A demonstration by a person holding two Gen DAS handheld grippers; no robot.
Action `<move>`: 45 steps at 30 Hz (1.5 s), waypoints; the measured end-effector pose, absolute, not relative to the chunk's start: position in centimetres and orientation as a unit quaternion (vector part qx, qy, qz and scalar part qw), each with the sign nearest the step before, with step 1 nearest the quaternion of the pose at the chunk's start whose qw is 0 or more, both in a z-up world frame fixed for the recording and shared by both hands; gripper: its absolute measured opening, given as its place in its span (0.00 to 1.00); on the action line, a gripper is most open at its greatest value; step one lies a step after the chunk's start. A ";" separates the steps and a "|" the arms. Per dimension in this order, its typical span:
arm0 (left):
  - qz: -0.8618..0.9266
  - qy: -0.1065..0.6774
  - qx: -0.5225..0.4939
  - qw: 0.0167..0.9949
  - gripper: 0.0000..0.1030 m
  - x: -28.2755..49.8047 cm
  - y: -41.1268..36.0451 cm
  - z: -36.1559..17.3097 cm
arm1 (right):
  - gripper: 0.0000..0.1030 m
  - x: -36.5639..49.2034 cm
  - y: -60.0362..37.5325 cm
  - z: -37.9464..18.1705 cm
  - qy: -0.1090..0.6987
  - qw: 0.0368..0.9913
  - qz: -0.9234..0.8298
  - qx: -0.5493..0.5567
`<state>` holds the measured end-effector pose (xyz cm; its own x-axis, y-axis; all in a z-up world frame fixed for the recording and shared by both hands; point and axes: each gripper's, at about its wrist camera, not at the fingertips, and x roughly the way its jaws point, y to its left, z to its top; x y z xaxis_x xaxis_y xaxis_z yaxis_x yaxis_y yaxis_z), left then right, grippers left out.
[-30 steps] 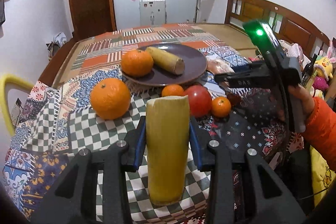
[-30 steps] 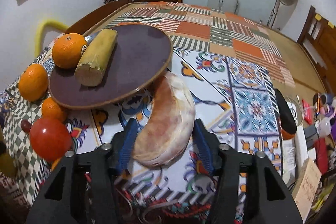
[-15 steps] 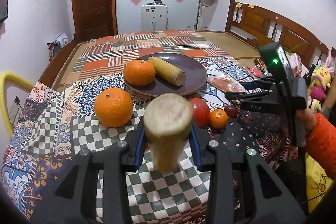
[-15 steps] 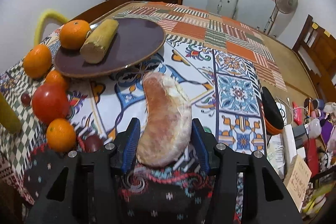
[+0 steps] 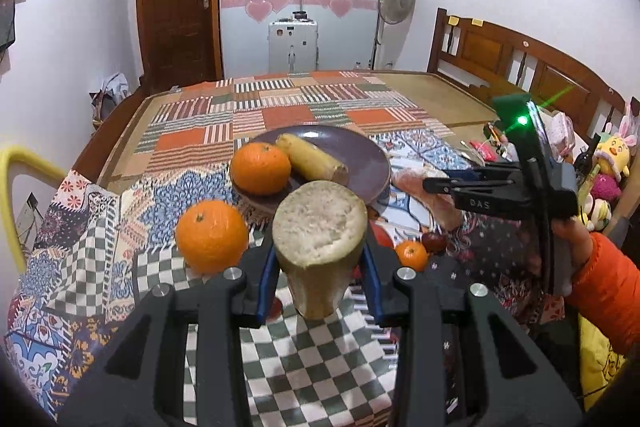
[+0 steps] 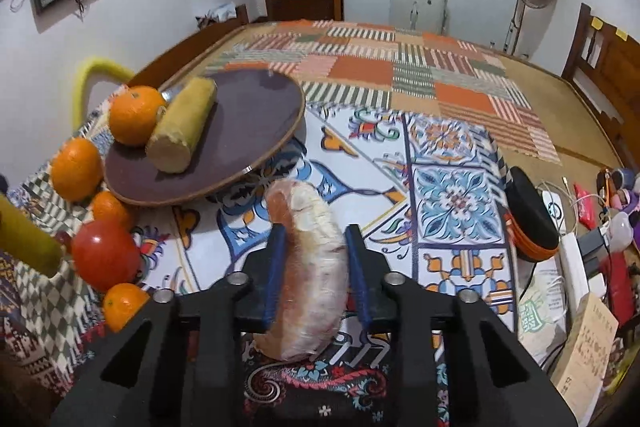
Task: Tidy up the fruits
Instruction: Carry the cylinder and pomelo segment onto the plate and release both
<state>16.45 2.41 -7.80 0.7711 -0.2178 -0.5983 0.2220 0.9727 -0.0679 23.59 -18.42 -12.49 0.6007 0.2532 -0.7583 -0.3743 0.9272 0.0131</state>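
Note:
My left gripper (image 5: 319, 281) is shut on a yellow sugarcane piece (image 5: 320, 227), held above the checked cloth with its cut end toward the camera. My right gripper (image 6: 316, 267) is shut on a plastic-wrapped pinkish fruit wedge (image 6: 308, 267), lifted off the table; it also shows in the left wrist view (image 5: 416, 183). The dark round plate (image 5: 368, 163) holds an orange (image 5: 260, 169) and another sugarcane piece (image 5: 312, 159). A large orange (image 5: 212, 237), a tomato (image 6: 105, 255) and small tangerines (image 6: 125, 305) lie in front of the plate.
Patterned cloths cover the table (image 6: 440, 107). A black case (image 6: 528, 213), cables and boxes crowd the right edge. A yellow chair back (image 5: 16, 179) stands at the left. A wooden bed frame (image 5: 520, 67) is at the right.
Both grippers have risen with their loads and pulled back from the plate. The sugarcane piece has tipped so that its cut end faces the camera.

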 end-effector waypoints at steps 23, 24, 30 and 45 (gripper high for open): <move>-0.096 0.294 -0.004 0.951 0.35 22.6 2.3 -5.9 | 0.21 23.8 -16.6 -8.3 0.331 0.917 0.209 -0.076; -0.097 0.295 -0.006 0.951 0.35 23.0 2.3 -5.9 | 0.21 23.8 -16.5 -8.2 0.329 0.917 0.210 -0.076; -0.102 0.309 -0.012 0.946 0.35 25.0 2.3 -6.5 | 0.21 25.2 -15.4 -8.2 0.327 0.916 0.219 -0.076; -0.093 0.338 0.011 0.937 0.35 28.8 0.5 -8.3 | 0.21 28.5 -12.7 -10.2 0.353 0.903 0.221 -0.107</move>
<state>28.76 0.46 -8.34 0.7548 -0.1677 -0.6342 0.1820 0.9823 -0.0431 28.50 -12.70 -10.25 0.6533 0.3241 -0.6842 -0.4756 0.8788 -0.0379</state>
